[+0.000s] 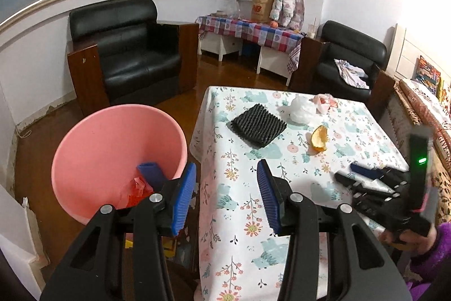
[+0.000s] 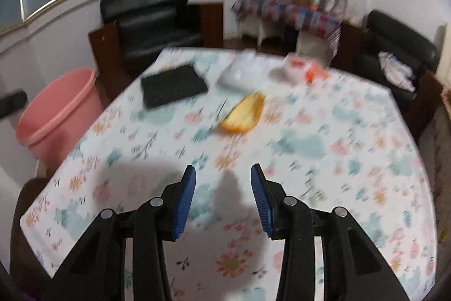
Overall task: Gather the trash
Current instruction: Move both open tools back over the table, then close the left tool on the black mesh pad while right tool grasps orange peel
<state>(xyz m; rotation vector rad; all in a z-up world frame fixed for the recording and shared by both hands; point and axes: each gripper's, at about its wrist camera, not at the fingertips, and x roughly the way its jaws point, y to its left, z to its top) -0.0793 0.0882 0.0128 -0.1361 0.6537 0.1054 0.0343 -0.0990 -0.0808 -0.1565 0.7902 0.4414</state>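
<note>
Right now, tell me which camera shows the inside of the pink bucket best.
The left wrist view. It looks down into the pink bucket, showing a blue piece and red wrapper at the bottom. The right wrist view is blurred and shows only the bucket's outer wall and rim, nothing inside.

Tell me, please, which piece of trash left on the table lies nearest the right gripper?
The orange peel: it lies straight ahead of the right gripper, while the black foam net and crumpled white bag sit farther back.
</note>
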